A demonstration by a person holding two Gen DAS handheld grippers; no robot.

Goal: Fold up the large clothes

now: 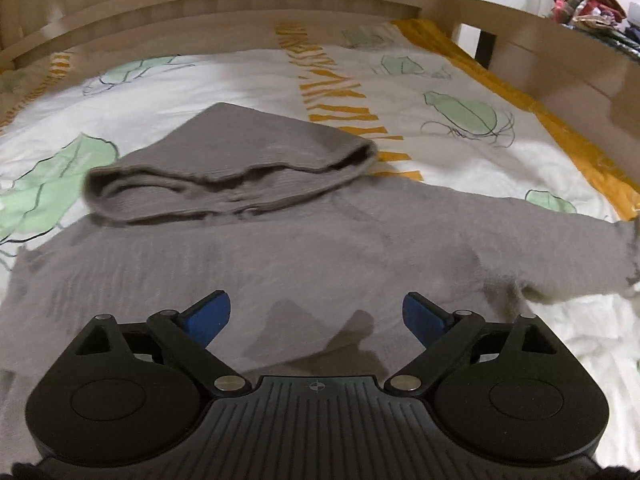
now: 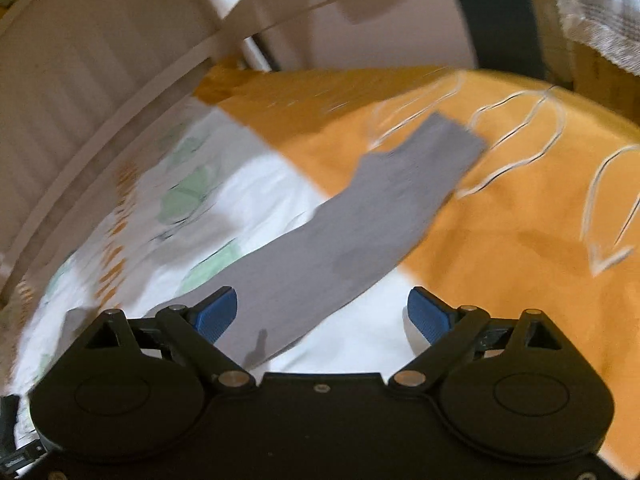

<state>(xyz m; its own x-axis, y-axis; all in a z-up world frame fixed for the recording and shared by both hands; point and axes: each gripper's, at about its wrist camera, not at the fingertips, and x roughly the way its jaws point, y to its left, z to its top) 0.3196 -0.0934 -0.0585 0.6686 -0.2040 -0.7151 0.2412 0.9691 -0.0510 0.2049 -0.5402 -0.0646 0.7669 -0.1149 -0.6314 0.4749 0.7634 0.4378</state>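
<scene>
A grey hoodie [image 1: 304,256] lies flat on the bed, its hood [image 1: 240,168] pointing toward the headboard. One sleeve [image 1: 560,248] runs out to the right. My left gripper [image 1: 316,316] is open and empty, just above the hoodie's body. In the right wrist view the grey sleeve [image 2: 360,216] stretches diagonally up to the right, its cuff [image 2: 452,140] on the orange part of the sheet. My right gripper [image 2: 322,312] is open and empty, over the near part of the sleeve.
The bed sheet [image 1: 200,80] is white with green leaf prints and an orange border [image 2: 500,220]. A wooden headboard [image 1: 200,8] stands behind. A wooden side rail [image 1: 580,64] runs on the right, with bags [image 1: 584,0] beyond it.
</scene>
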